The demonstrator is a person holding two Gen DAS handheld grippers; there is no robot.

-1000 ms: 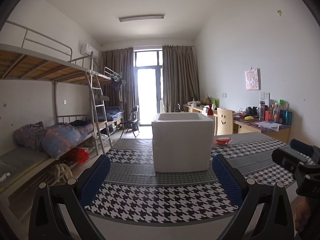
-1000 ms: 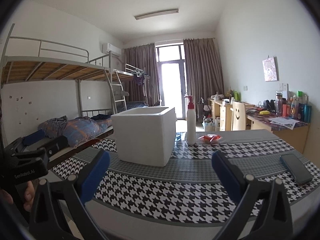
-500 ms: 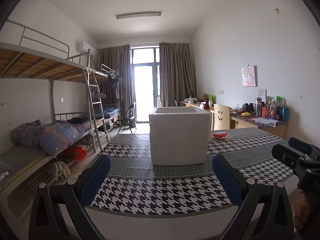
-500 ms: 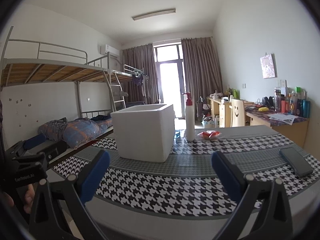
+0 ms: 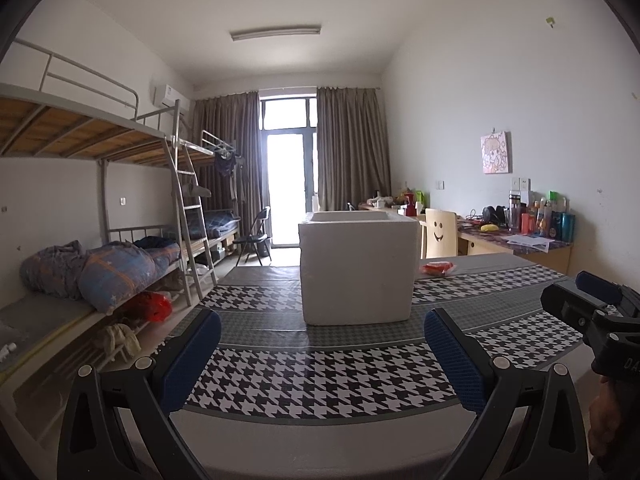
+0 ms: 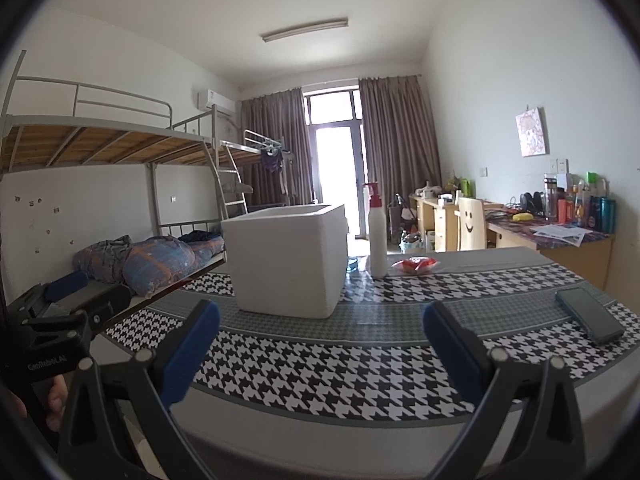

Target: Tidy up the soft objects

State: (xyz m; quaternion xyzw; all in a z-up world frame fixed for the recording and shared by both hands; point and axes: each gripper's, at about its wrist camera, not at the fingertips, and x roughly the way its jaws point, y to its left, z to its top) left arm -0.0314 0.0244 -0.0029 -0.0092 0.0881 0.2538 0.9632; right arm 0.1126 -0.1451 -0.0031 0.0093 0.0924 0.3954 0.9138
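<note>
Red soft packet [image 6: 416, 265]: one; foam box [image 6: 286, 264]: one; bottle [image 6: 377, 236]: one.

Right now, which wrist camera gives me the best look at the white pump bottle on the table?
The right wrist view. There the white pump bottle stands upright in full, just right of the white foam box, near the red packet. In the left wrist view the foam box blocks that spot, and the bottle does not show.

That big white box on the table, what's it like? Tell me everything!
The white box looks like thick foam, plain and squarish with fat walls. It has no lid, and its inside is hidden from here. It stands upright on the houndstooth tablecloth, past both open grippers. Nothing holds it. A white pump bottle stands behind it.
</note>
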